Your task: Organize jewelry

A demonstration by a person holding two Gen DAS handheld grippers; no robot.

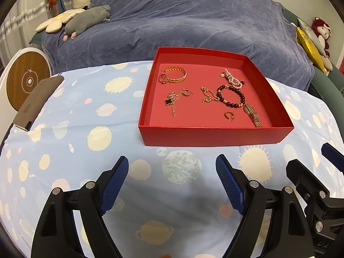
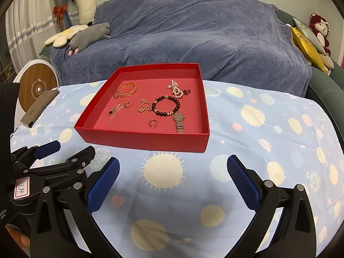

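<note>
one red box, three bracelets, two chain necklaces, one watch.

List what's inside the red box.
Inside the red box: gold bangle, pearl strand, dark bead bracelet, gold watch, hoop earring, chains. The near wall hides the closest floor strip.

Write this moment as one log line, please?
left gripper: open, empty | right gripper: open, empty | red box: jewelry inside, untouched | gold watch: near front wall
</note>
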